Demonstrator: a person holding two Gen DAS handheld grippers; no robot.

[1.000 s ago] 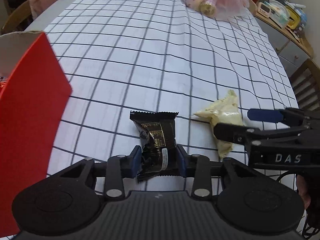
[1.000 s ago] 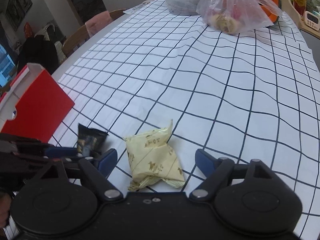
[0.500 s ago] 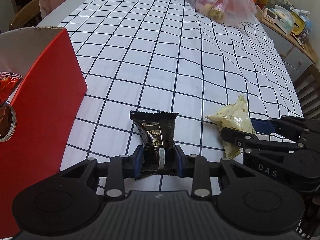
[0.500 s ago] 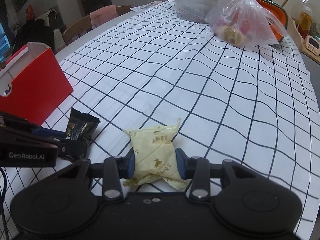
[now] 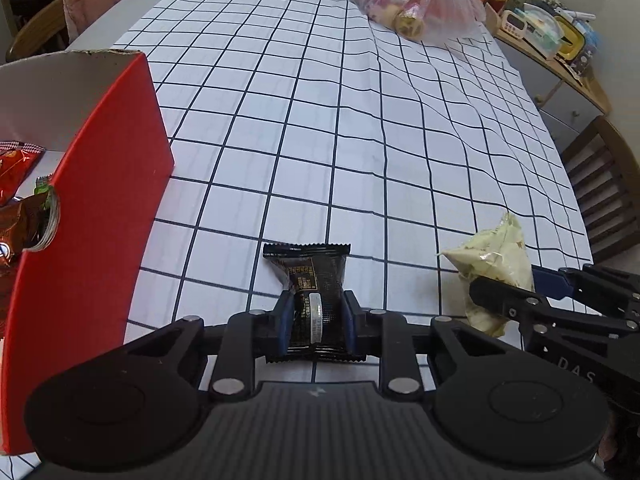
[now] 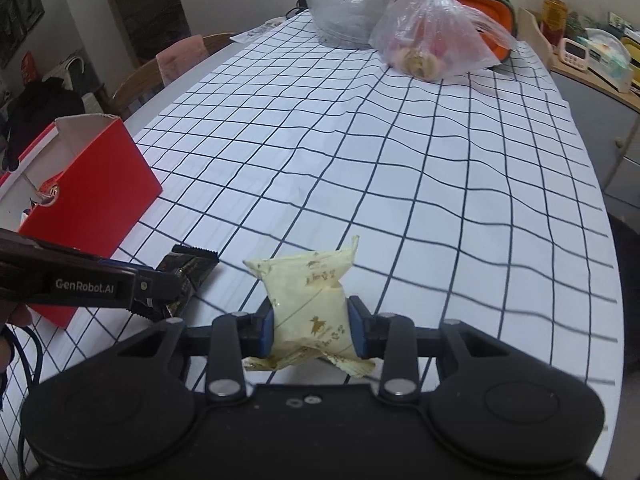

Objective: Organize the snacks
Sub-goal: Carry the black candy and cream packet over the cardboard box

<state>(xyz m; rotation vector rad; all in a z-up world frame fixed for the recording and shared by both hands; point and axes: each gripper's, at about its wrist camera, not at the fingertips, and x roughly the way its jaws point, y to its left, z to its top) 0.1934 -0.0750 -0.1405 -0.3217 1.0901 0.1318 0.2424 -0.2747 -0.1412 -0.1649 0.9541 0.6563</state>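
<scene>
Gripping one snack each, both tongs are clamped on wrapped packets. The left tongs (image 5: 316,320) have just been closing and now pinch a black snack packet (image 5: 310,280) by its near half, blue pads pressed against both sides. The right tongs (image 6: 312,328) have likewise just been closing and squeeze a pale yellow snack packet (image 6: 308,296) around its middle, so the wrapper bulges above and below the pads. Each packet appears lifted slightly clear of the tabletop (image 5: 320,120), though contact at the far ends is hard to rule out.

Just to the left of the left tongs stands an open red box (image 5: 100,208), near the black packet but not touching it. Inside it, several orange and brown snack bags (image 5: 16,200) already show, so part of the sorting looks done. The two held packets seem to be the last loose snacks on the near part of the checked cloth.

Farther off, at the far end of the tabletop, lies a clear plastic bag (image 6: 432,40) with rolled items inside, well apart from the box; whether it belongs to the task cannot be told.

What likely remains is carrying both packets over the box rim and letting them go inside.
</scene>
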